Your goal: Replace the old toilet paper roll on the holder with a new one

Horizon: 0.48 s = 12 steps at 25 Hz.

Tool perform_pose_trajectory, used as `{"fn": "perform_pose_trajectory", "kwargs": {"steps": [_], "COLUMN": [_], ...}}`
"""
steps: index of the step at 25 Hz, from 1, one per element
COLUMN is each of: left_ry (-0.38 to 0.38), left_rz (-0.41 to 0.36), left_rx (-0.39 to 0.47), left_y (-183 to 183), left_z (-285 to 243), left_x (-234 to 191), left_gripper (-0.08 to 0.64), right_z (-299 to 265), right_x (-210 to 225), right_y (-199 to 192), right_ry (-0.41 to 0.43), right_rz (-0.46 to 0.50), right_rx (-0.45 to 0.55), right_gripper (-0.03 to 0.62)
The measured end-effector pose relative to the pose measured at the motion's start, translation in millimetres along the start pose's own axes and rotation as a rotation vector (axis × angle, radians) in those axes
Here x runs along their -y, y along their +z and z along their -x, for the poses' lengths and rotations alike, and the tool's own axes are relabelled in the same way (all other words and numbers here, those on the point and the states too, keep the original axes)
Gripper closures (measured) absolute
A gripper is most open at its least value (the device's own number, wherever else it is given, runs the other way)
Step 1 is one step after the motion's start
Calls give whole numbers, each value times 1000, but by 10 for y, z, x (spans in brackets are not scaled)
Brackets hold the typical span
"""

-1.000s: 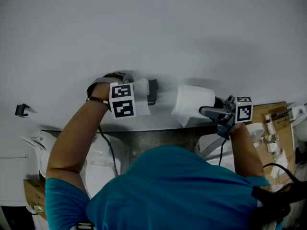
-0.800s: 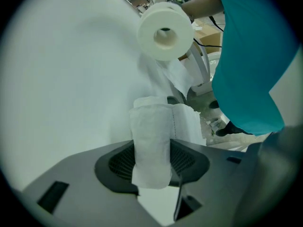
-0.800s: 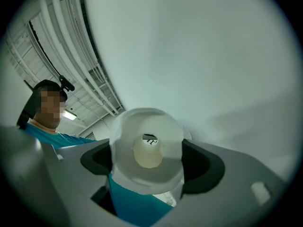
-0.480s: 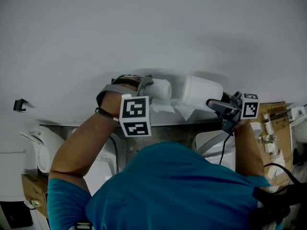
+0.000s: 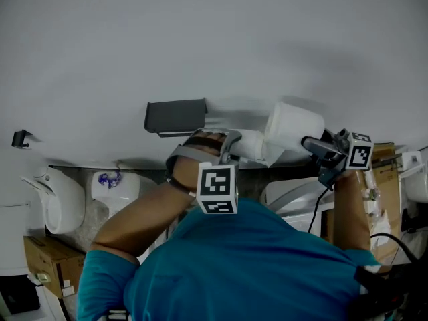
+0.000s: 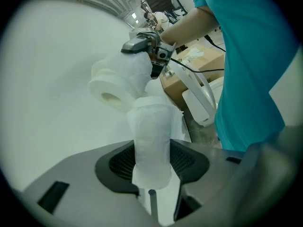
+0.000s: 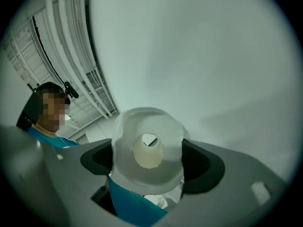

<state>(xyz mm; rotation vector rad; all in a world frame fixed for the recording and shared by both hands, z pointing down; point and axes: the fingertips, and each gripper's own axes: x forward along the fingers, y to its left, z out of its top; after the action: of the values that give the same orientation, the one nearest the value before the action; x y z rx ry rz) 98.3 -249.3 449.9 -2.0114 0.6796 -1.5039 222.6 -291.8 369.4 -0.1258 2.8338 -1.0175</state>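
- The holder point(image 5: 175, 116), a dark bracket on the wall point(image 5: 200, 39), sits far left of both rolls. It looks bare, with no paper on it.
- The left gripper point(image 5: 231, 146) is just to the right of the holder and nearer the person. Its fingers point(image 6: 118, 163) pinch the old roll point(image 5: 253, 144) across its sides. The roll is thin, soft and nearly used up, and it stands up between the pads. It is off the holder and carried in the air.
- The new roll point(image 5: 291, 126), fat and full, hangs close to the wall. It is just to the right of the old one and close beside it, though I cannot tell whether the two touch.
- The right gripper point(image 5: 309, 142) holds the new roll from the right. Its fingers point(image 7: 203, 167) stand wide and clamp the roll's round body. The open core point(image 7: 148, 151) faces back along the gripper.
- As I judge it, removal is done and this is the swap itself, with the old roll out and the new one waiting.
- The left gripper next needs to take the old roll clear, down and away from the wall.
- The right gripper then needs to carry the new roll left to the holder, with the core lined up to whatever arm the bracket offers. That arm is not clearly visible here.
- The soft paper could squash or unwind under a hard grip.
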Motion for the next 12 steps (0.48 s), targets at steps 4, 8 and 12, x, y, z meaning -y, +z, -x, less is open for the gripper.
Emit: {"fn": "perform_pose_trajectory", "kwargs": {"steps": [4, 8, 12], "left_ry": [54, 154, 316], "left_rz": [36, 50, 12], "left_rx": [-6, -50, -127], "left_y": [-112, -370, -637], "left_z": [-101, -195, -263], "left_x": [162, 193, 78], "left_gripper": [353, 353, 353], "right_z": [9, -39, -65], "right_x": [53, 52, 36], "right_y": [-33, -57, -62], "right_ry": [-13, -10, 3], "right_rz": [-13, -22, -21], "right_rx": [-5, -21, -33], "right_gripper": [189, 189, 189]}}
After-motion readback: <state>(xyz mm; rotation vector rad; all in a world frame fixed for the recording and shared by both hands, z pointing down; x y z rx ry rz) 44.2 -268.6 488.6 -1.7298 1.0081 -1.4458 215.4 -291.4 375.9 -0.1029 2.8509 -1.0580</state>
